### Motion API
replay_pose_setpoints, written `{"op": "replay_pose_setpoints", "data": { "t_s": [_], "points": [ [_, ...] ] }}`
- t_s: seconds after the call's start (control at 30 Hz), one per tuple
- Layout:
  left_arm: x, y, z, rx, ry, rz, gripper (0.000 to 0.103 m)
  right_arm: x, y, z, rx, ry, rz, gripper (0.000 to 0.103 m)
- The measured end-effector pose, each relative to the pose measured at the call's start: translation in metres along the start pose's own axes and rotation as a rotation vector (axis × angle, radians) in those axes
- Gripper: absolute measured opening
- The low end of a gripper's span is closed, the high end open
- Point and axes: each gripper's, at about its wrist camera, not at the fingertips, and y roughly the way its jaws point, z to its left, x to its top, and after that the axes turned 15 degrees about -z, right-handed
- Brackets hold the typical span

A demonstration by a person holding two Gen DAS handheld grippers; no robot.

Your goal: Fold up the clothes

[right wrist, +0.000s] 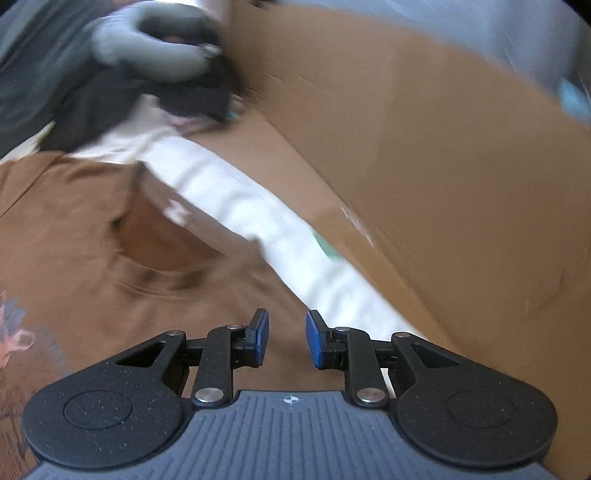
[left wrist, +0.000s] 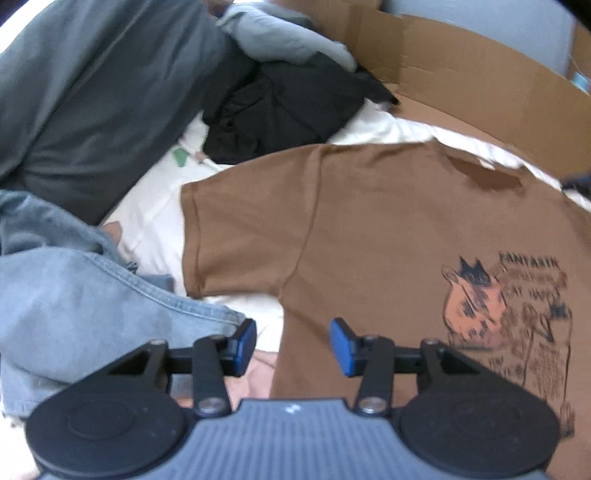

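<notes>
A brown T-shirt [left wrist: 369, 229] with a cat print lies spread flat on a white sheet [left wrist: 147, 214]. Its left sleeve points toward the denim. My left gripper [left wrist: 293, 345] is open just above the shirt's left side edge, below the sleeve, with nothing between its blue pads [left wrist: 245, 345]. In the right wrist view the same brown T-shirt [right wrist: 92, 236] shows its neckline. My right gripper [right wrist: 286, 341] is open over the shirt's right shoulder near the white sheet [right wrist: 258, 221], holding nothing.
Light blue jeans [left wrist: 74, 314] lie at the left. A dark grey garment [left wrist: 92, 92], a black garment [left wrist: 280, 107] and a pale grey one [left wrist: 288, 33] are piled at the back. A cardboard box wall [left wrist: 480, 85] runs along the right, cardboard [right wrist: 443, 166] close to my right gripper.
</notes>
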Motion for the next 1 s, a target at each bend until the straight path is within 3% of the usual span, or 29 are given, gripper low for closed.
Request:
{"op": "replay_pose_setpoints", "data": {
  "t_s": [0.13, 0.27, 0.5, 0.8, 1.0],
  "points": [
    [0.002, -0.001, 0.015, 0.017, -0.077, -0.014, 0.048, 0.022, -0.017, 0.020, 0.058, -0.023, -0.064, 0.037],
    [0.002, 0.000, 0.021, 0.030, -0.042, -0.039, 0.048, 0.031, -0.018, 0.040, 0.133, -0.083, -0.083, 0.037],
    [0.001, 0.003, 0.046, 0.029, -0.092, -0.076, 0.048, 0.054, -0.021, 0.069, 0.294, -0.223, -0.089, 0.037],
    [-0.005, 0.024, 0.075, 0.066, -0.231, -0.102, 0.048, 0.060, -0.007, 0.113, 0.358, -0.241, -0.133, 0.039],
    [-0.006, 0.038, 0.078, 0.066, -0.242, -0.093, 0.048, 0.060, 0.009, 0.147, 0.433, -0.301, -0.134, 0.041]
  ]
}}
